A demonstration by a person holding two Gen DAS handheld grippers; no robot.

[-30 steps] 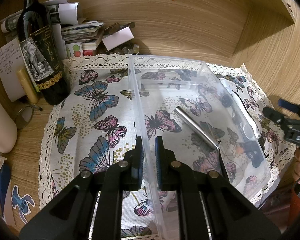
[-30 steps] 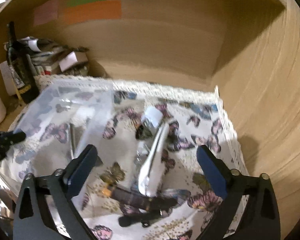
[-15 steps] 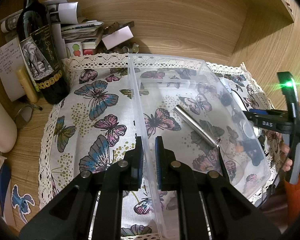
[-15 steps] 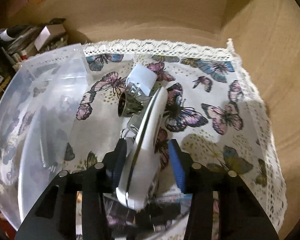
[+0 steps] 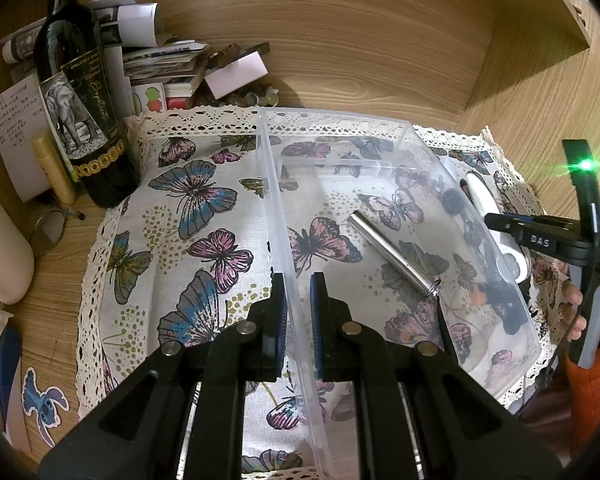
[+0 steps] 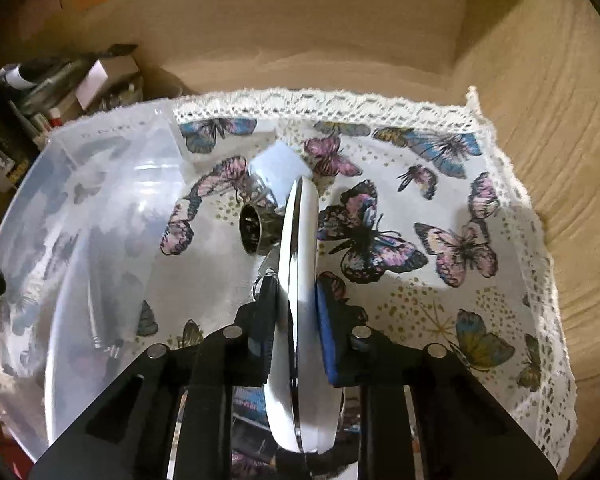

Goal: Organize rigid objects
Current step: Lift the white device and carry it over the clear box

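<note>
Currently, the left hand-held gripper (image 5: 299, 312) sits low and level over the butterfly cloth (image 5: 196, 216), its two fingers nearly closed astride the left wall of the clear plastic bin (image 5: 284, 208), pinching that wall. Inside the bin, a silver metal tube (image 5: 392, 258) lies flat and diagonal on the floor. Right hand-held gripper (image 6: 296, 320): reaching in from the right side of the bin, fingers clamped on a white oval object with a chrome edge band (image 6: 298, 280), held on edge and pointing forward, above the cloth just outside the bin's right wall. Beyond it on the cloth: a small metal ring-shaped piece (image 6: 252, 232) and a pale cap-like item (image 6: 278, 168), identity unclear. On the wooden bench (image 5: 60, 280) at left: dark wine bottle (image 5: 80, 92), stacked papers (image 5: 160, 60).
</note>
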